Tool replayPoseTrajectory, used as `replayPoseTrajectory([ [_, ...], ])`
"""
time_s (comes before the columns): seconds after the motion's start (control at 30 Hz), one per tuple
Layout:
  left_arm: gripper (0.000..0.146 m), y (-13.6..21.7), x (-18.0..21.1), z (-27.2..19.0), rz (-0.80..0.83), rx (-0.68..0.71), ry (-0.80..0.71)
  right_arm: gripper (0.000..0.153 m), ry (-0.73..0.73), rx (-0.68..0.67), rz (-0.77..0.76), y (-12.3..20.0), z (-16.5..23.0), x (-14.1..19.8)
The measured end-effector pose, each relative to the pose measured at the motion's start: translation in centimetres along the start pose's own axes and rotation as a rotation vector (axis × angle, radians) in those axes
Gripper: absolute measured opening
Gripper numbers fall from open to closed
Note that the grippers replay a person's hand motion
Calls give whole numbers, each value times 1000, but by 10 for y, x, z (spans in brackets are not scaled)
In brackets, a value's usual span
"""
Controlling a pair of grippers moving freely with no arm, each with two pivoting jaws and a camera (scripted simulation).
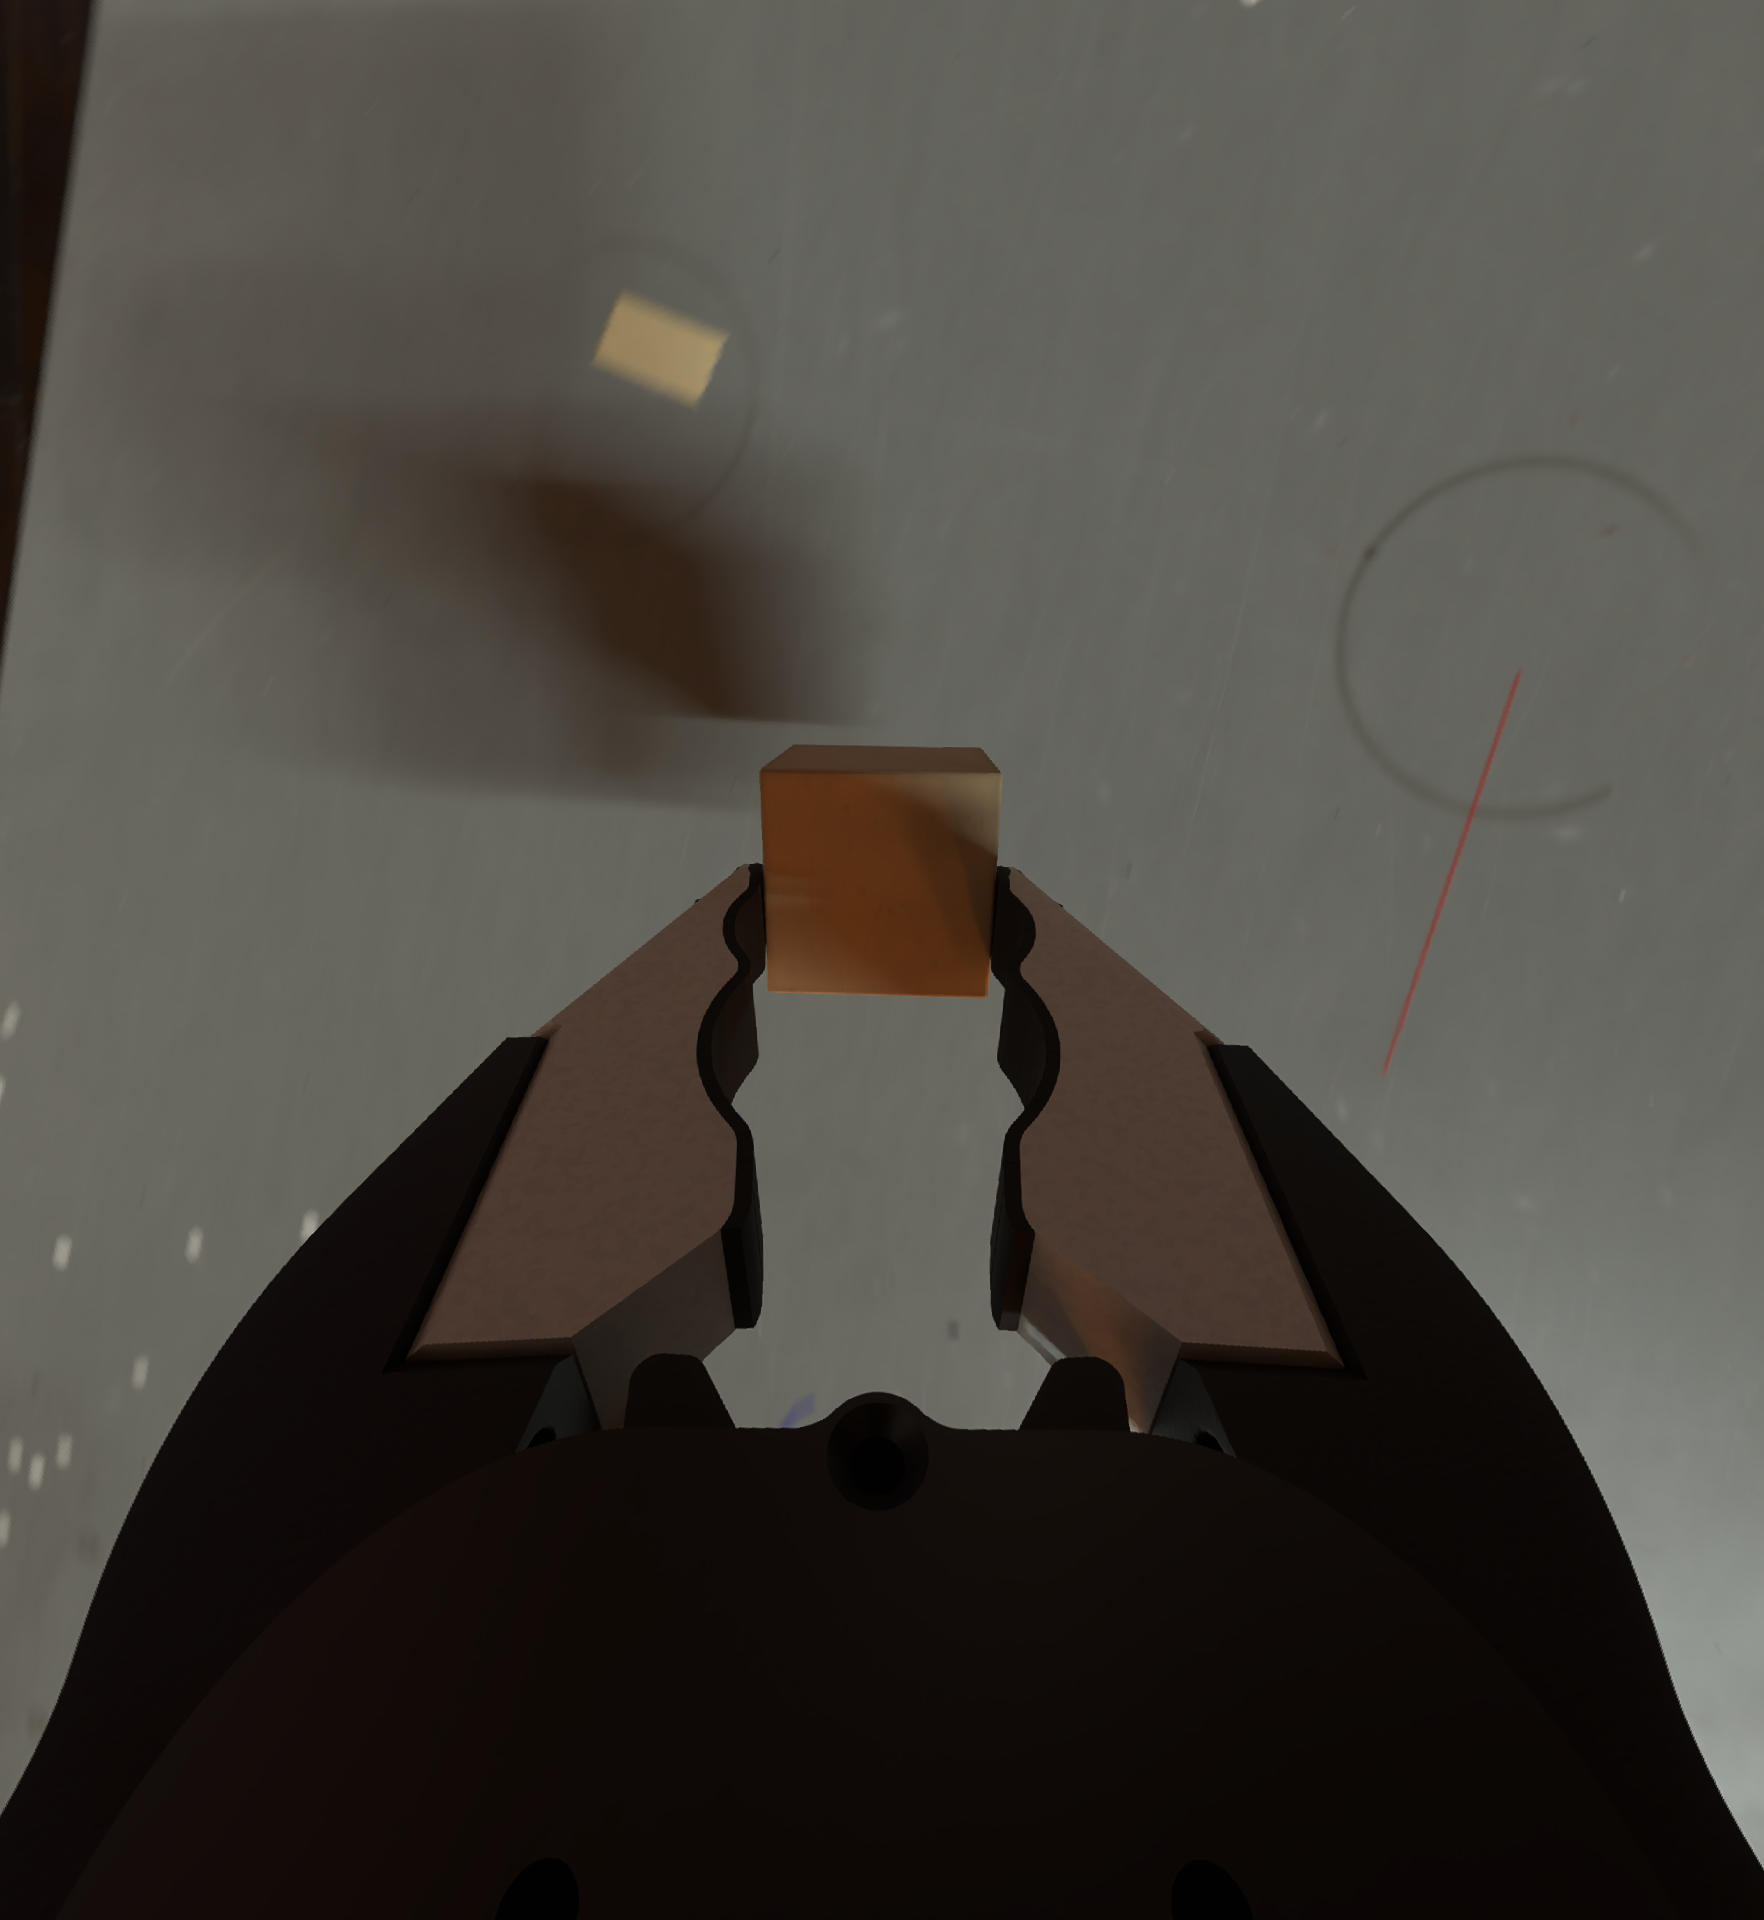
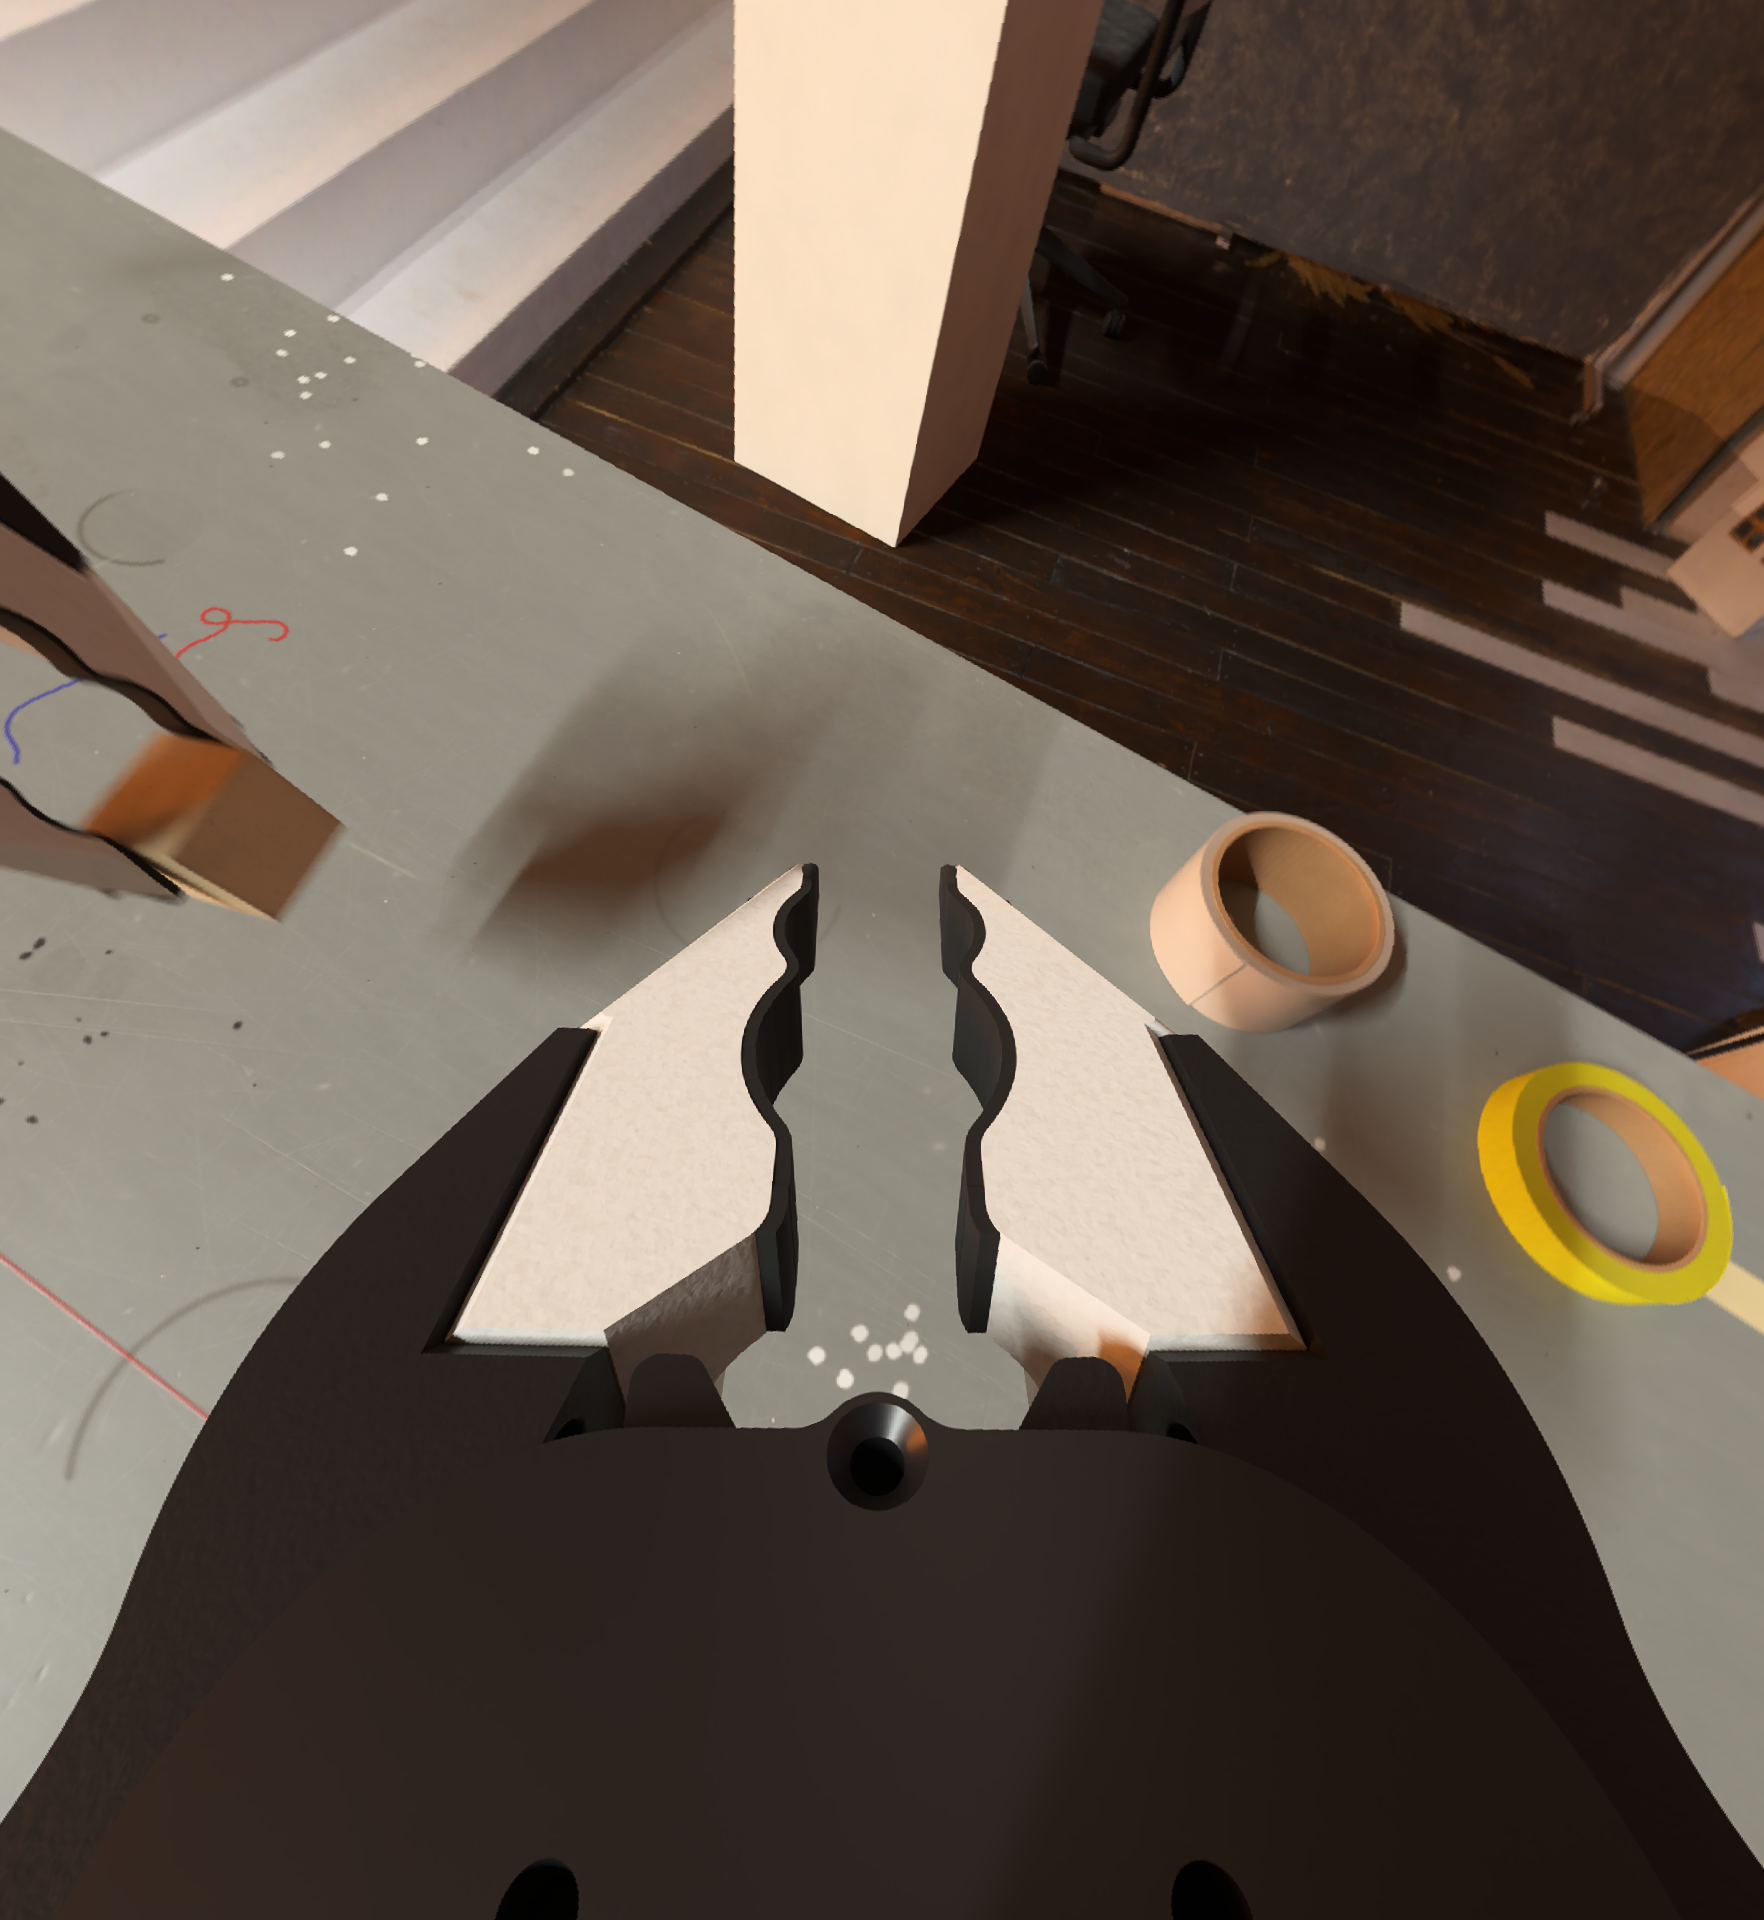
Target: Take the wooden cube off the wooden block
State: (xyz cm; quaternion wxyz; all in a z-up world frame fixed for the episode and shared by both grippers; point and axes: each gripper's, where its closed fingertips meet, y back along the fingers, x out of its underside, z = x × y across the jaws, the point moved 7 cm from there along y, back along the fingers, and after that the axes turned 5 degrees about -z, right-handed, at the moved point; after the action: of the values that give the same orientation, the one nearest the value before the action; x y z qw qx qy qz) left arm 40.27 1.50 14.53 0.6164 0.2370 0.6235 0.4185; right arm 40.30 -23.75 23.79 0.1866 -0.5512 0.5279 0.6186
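- Nearest in the left wrist view, the left gripper (image 1: 878, 914) has its fingers (image 1: 743, 925) pressed against two opposite side faces of the wooden cube (image 1: 878, 873), so the cube is clamped right at the tips, straight ahead along them.
- Taking the cube as the landmark: it hangs in the air, clear of the grey surface (image 1: 1169, 416) below, and a soft dark shadow (image 1: 670, 603) falls beyond it and to its left.
- Farther off than that shadow, up and left of the cube, a pale rectangle lies on the surface; I take it for the wooden block (image 1: 660, 348). It is blurred, well apart from the cube, and its longer side runs slantwise across the view.
- So the cube looks already off the block. My guess is that what remains is to set it down, and the open surface to the cube's right, toward the drawn ring (image 1: 1512, 634), keeps it away from the block.
- From the right wrist view, the right gripper (image 2: 878, 883) has its fingers parted a little with nothing between them. The cube (image 2: 223, 831) sits off to its left in the other fingers, so the left is the gripper that counts here.
- Two tape rolls, tan (image 2: 1273, 925) and yellow (image 2: 1605, 1179), lie to the right of the right gripper, away from the cube, out of play.
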Motion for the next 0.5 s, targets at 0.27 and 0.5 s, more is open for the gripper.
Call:
replayPoseTrajectory([
  [0.27,43,-86,-72,-9,70,118,-209,23,-82,11,26,13,-20,25],
  [0.5,43,-122,-104,-6,169,144,-241,23,-174,17,20,32,-36,49],
])
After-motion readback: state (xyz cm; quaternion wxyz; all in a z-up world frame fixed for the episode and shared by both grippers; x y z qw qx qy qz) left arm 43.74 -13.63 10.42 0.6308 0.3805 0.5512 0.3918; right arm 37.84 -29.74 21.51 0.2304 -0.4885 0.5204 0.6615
